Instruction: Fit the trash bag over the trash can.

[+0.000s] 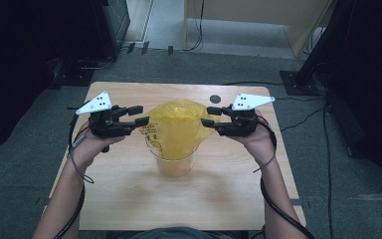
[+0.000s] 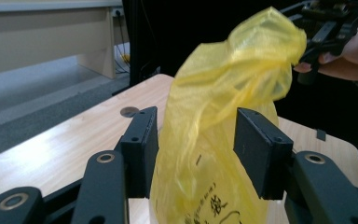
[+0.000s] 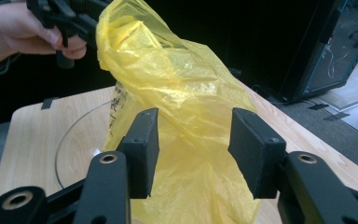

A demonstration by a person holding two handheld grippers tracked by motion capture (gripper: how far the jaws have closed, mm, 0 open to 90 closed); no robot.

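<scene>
We see yellow bag (image 1: 176, 124) standing in clear cup (image 1: 175, 164) on worktop (image 1: 129, 199); left claw (image 1: 140, 115) and right claw (image 1: 209, 116) flank bag, both parted, pressing nothing.

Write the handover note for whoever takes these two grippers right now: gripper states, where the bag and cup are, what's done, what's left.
Left gripper: jaws open, one on each side of the yellow plastic bag, pads not pressing it.
Right gripper: same, jaws open, astride the bag's other side.
Clear plastic cup: upright mid-table on the wooden table. The bag's lower part sits inside it; the upper part stands loose and crumpled above the rim.
Done: bag is in the cup.
Left, likely: grip the bag's top edge on both sides, spread it and fold it down over the rim. Whether the bag reaches the cup's bottom cannot be told.
</scene>
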